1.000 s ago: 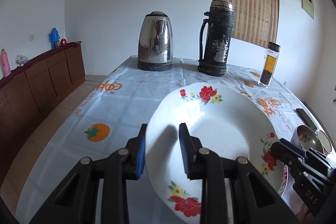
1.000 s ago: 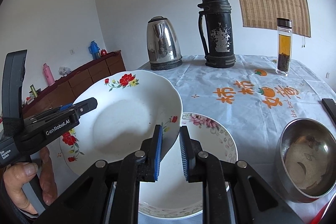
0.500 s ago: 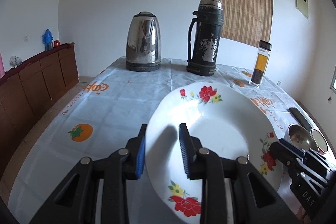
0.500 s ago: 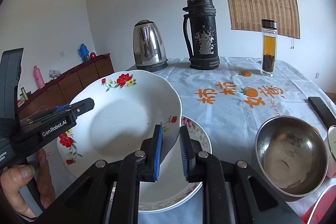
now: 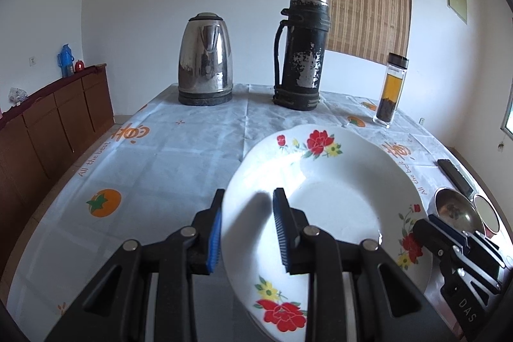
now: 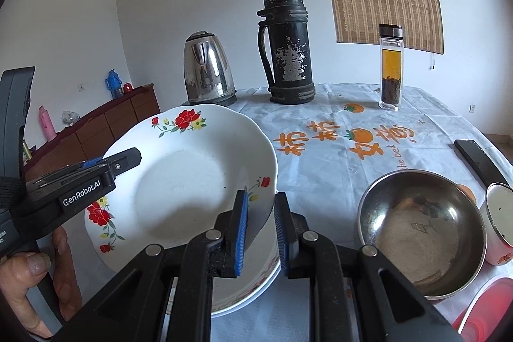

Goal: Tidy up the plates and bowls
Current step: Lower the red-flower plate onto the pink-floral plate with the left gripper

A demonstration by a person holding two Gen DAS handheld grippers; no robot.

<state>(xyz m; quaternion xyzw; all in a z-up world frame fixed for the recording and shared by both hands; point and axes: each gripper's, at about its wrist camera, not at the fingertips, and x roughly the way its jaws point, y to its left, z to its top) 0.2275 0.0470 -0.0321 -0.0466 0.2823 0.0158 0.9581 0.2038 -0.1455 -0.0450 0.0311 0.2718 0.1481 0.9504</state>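
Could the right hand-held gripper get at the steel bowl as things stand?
Probably not yet. The right hand-held gripper is clamped on the flowered plate, shared with the left hand-held gripper. The steel bowl sits open beside it, nothing between.

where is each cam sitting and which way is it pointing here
Left wrist: rides on the left gripper, looking forward and down over the table at the floral plate, whose rim its blue pads clamp; the right gripper shows at lower right.
Right wrist: rides on the right gripper, clamping the plate's opposite rim, facing the same way; the left gripper and the person's hand show at left, a steel bowl at right.
Shared: the plate, kettle, black flask and tea bottle.
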